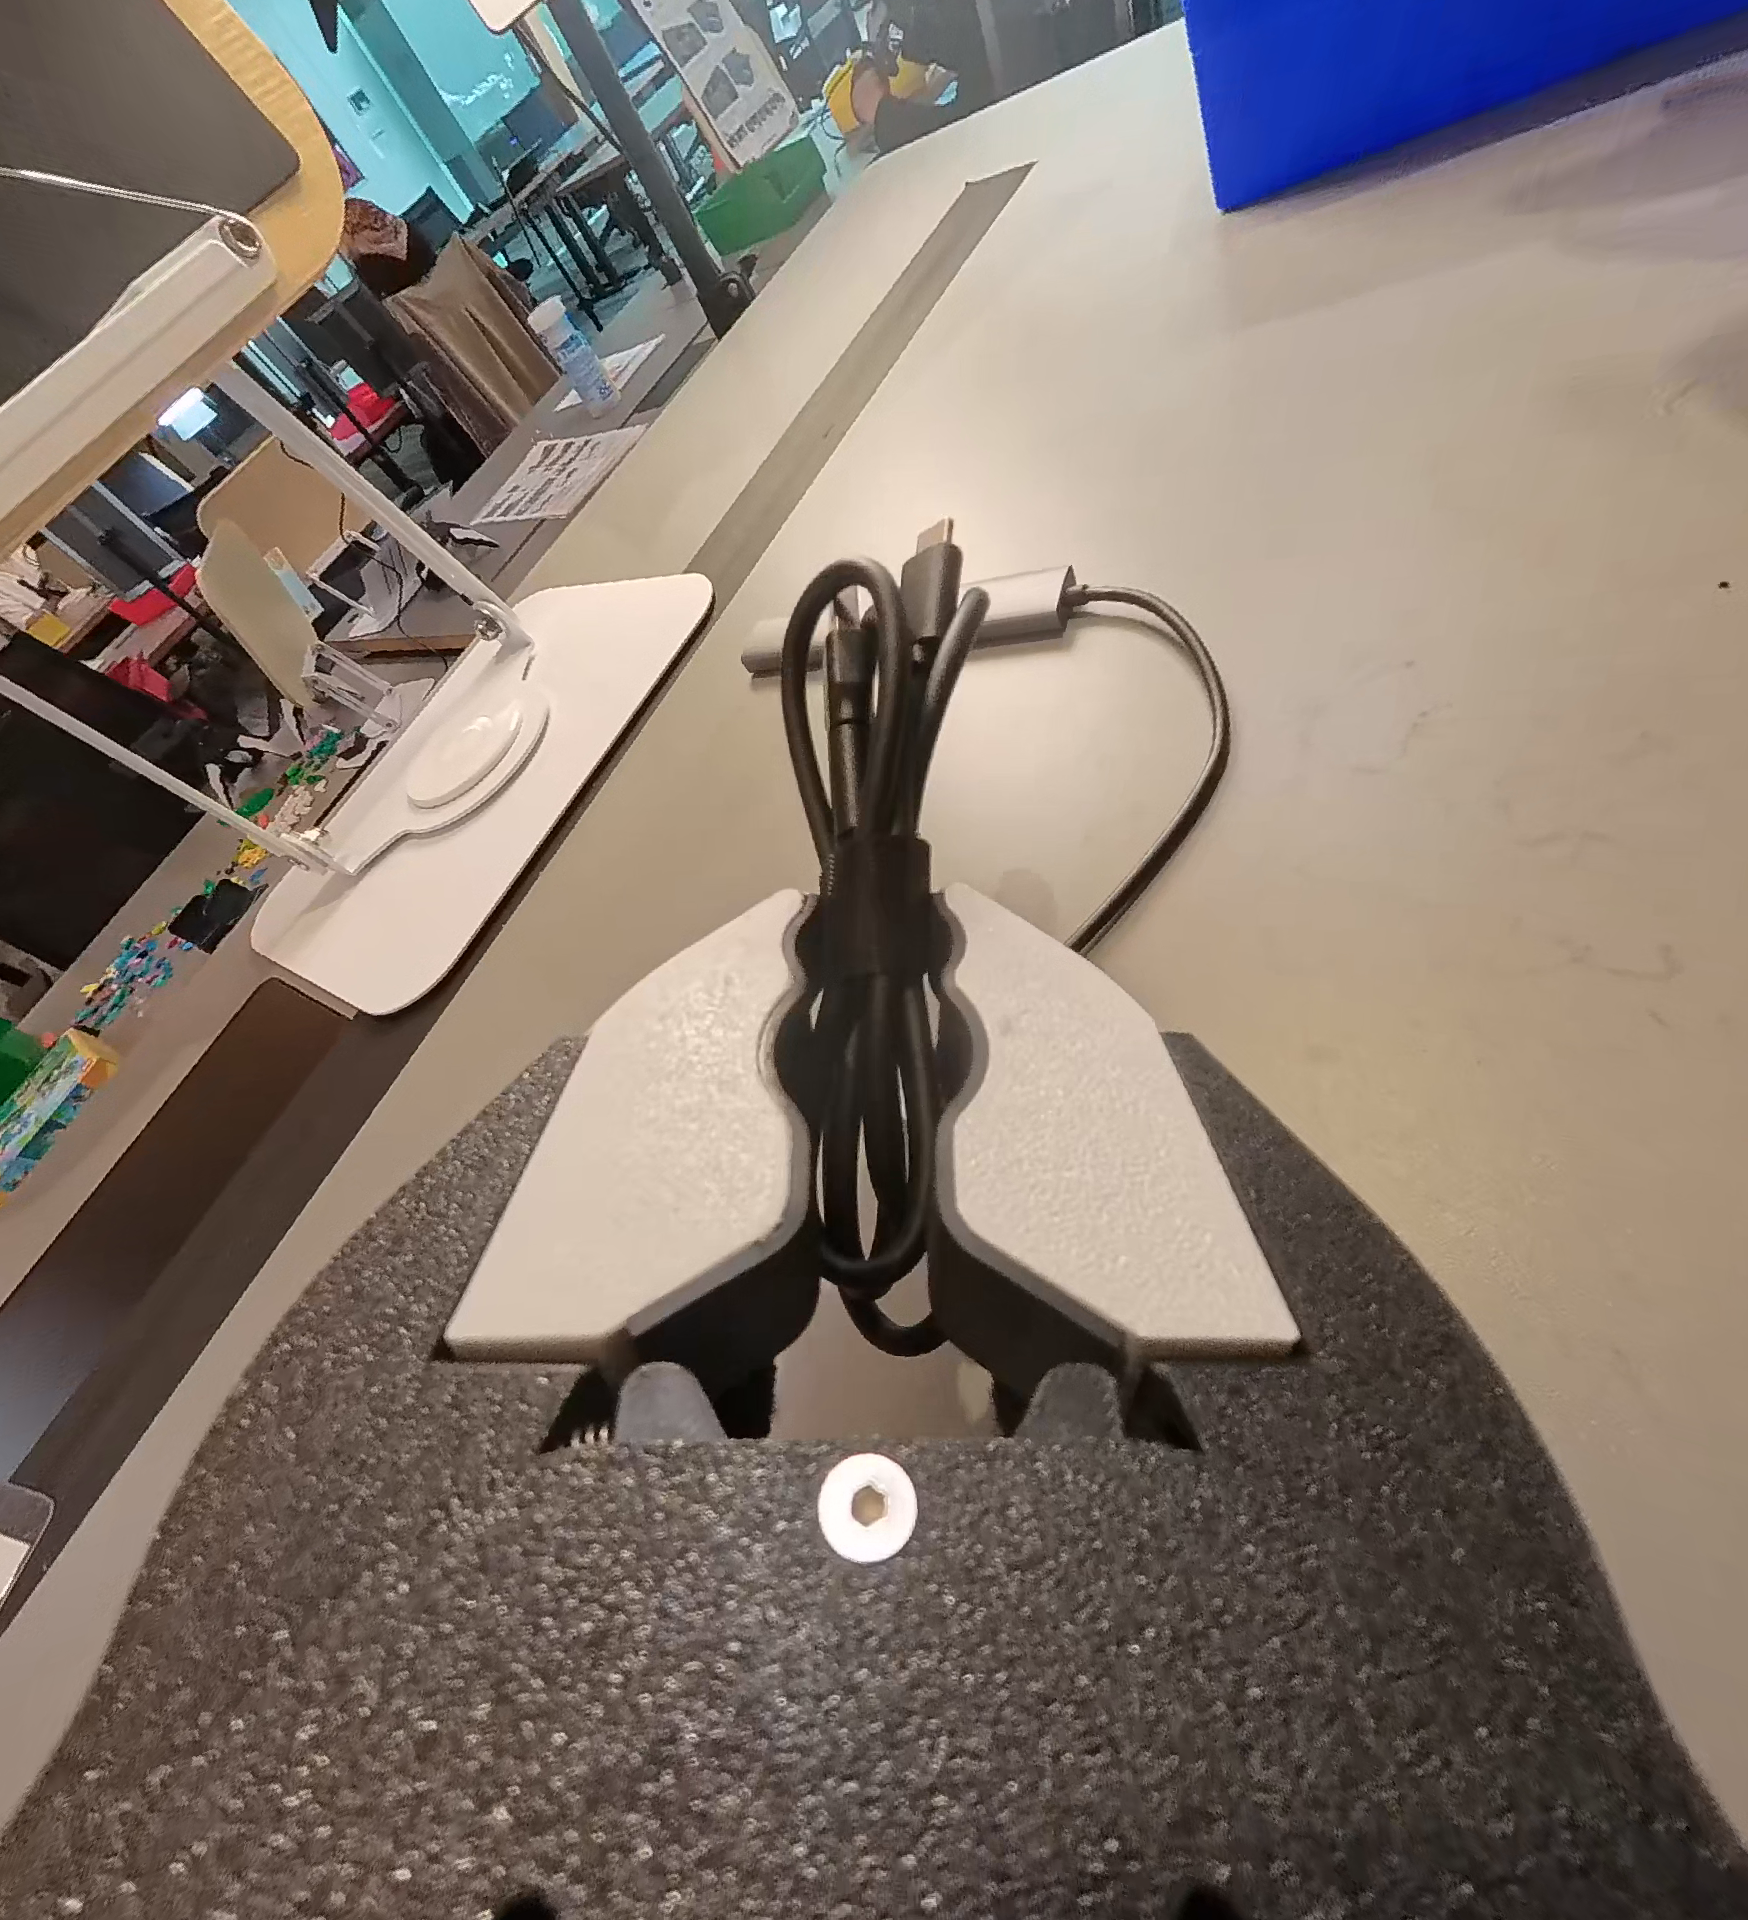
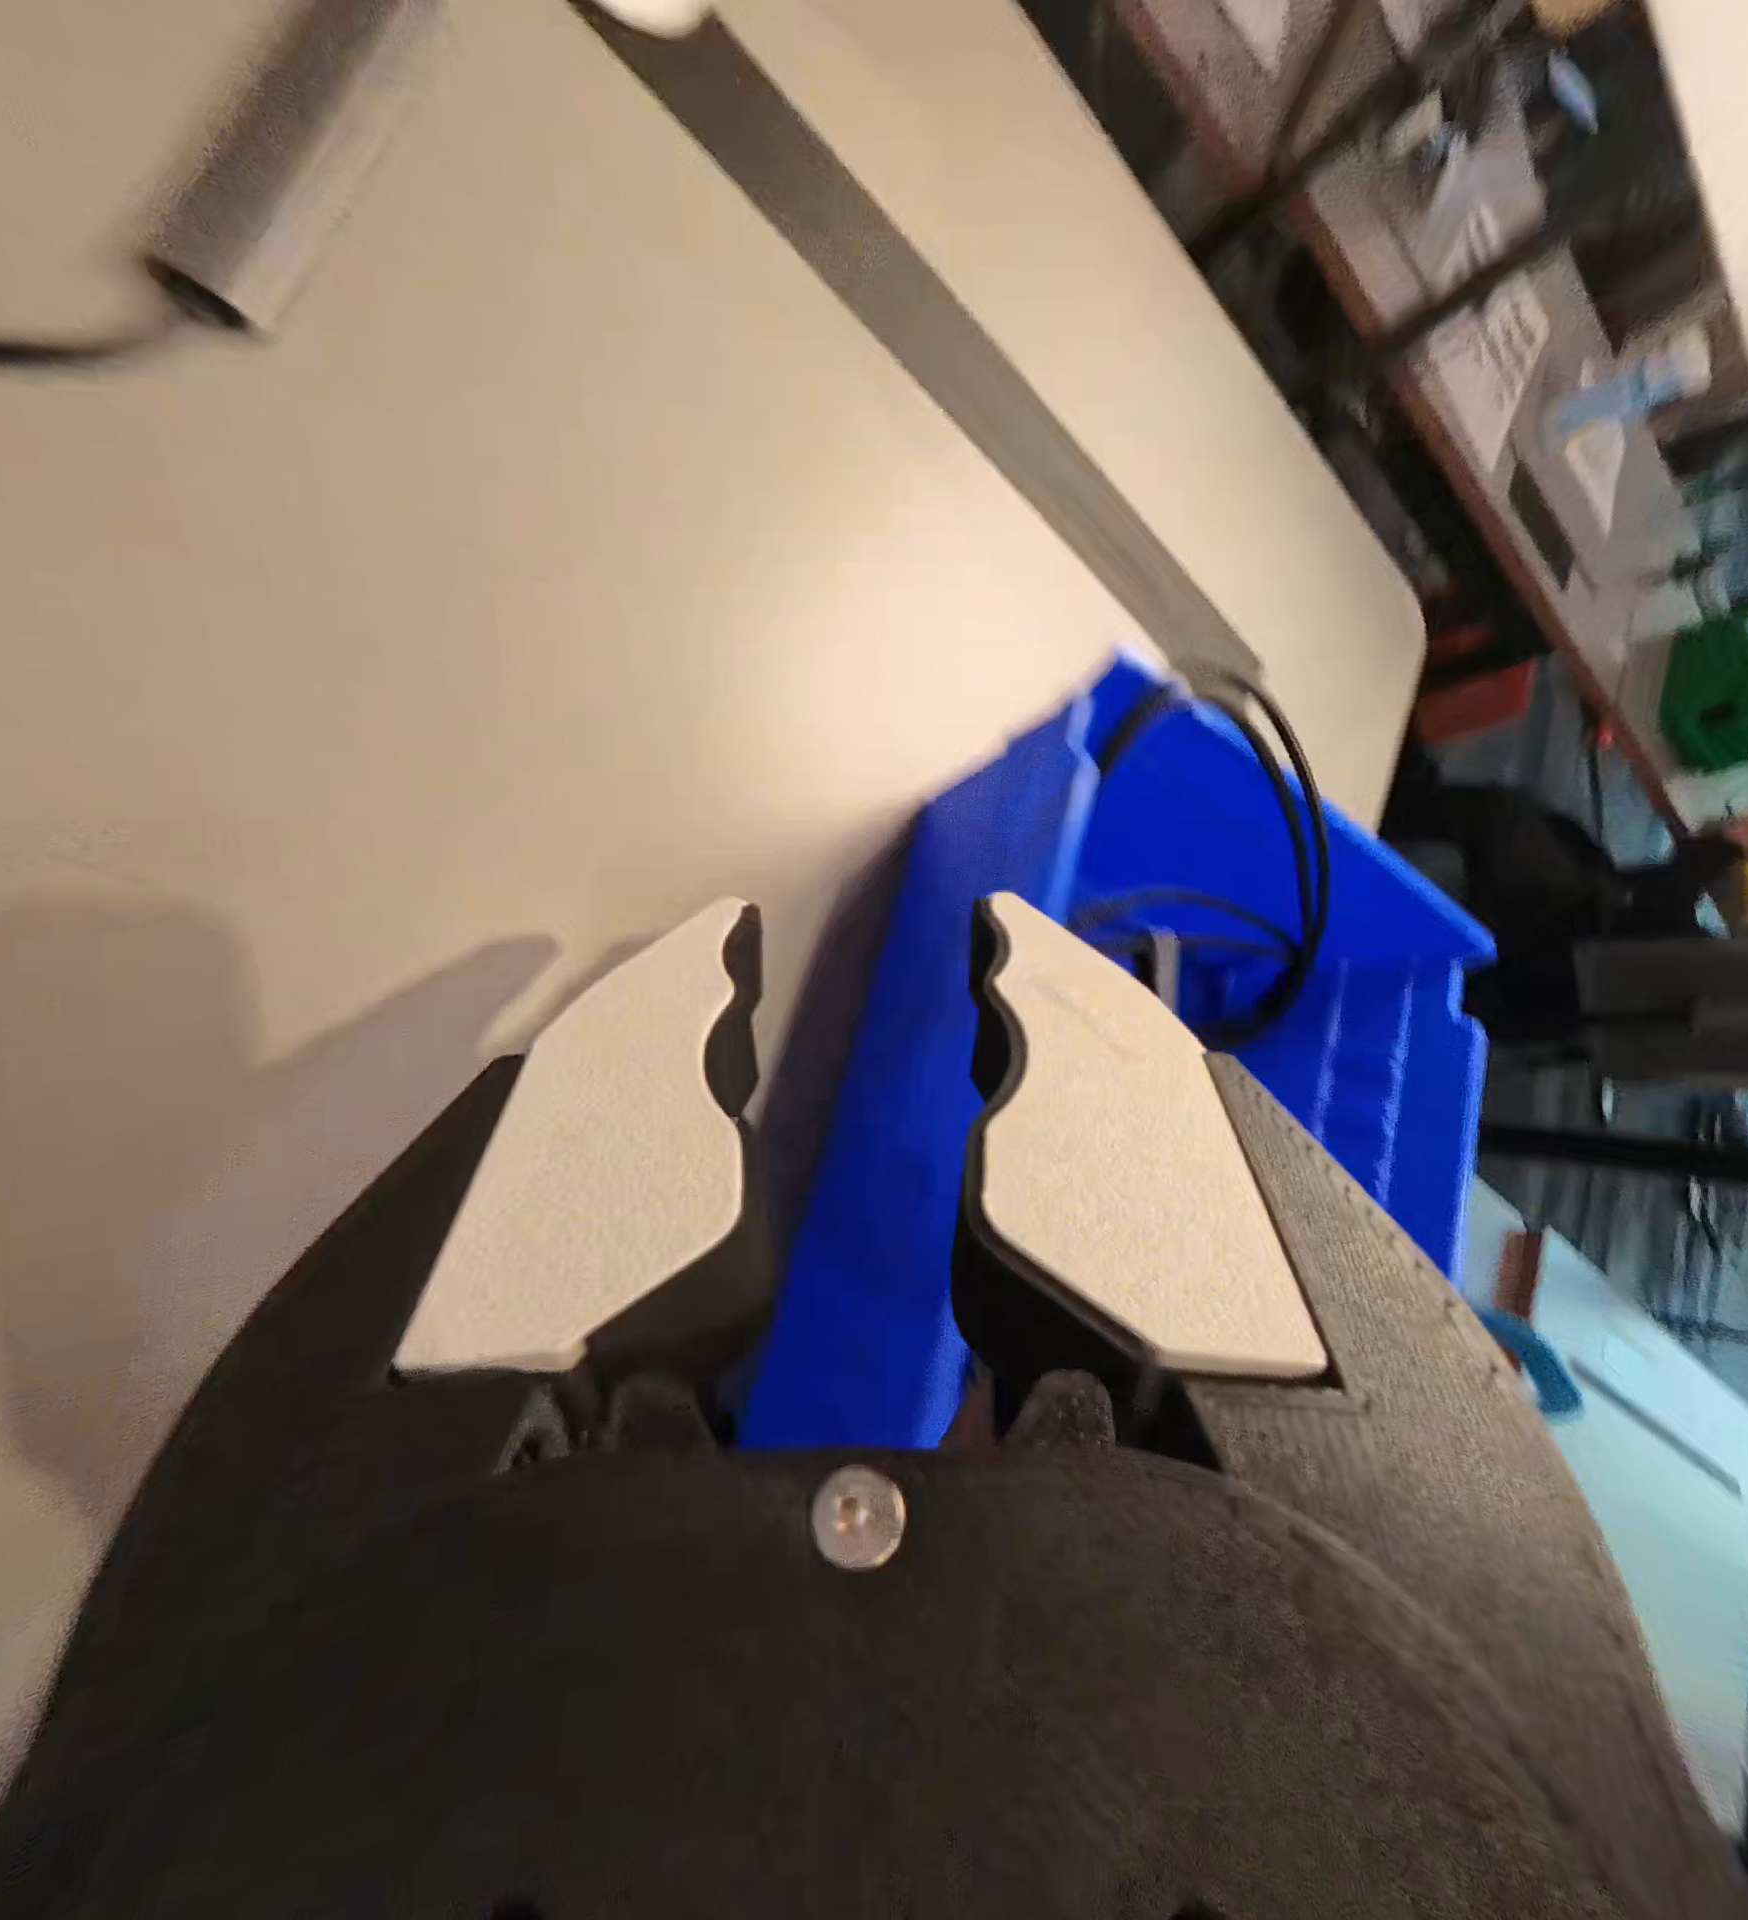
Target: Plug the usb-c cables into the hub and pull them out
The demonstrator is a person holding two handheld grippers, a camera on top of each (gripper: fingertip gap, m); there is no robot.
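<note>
My left gripper is shut on a bundled black USB-C cable, tied with a black strap, its plugs pointing up above the fingertips. Behind the bundle the grey hub lies on the table, with its own black lead curving off to the right. The hub also shows blurred at the top left of the right wrist view. My right gripper is open and empty, held over the table in front of a blue bin that holds black cables.
A white lamp base stands at the table's left edge beside a dark cable slot. The blue bin sits at the far right of the table. Toy bricks and boxes lie on the floor at the left. Tip to tip, the grippers are about 30 cm apart.
</note>
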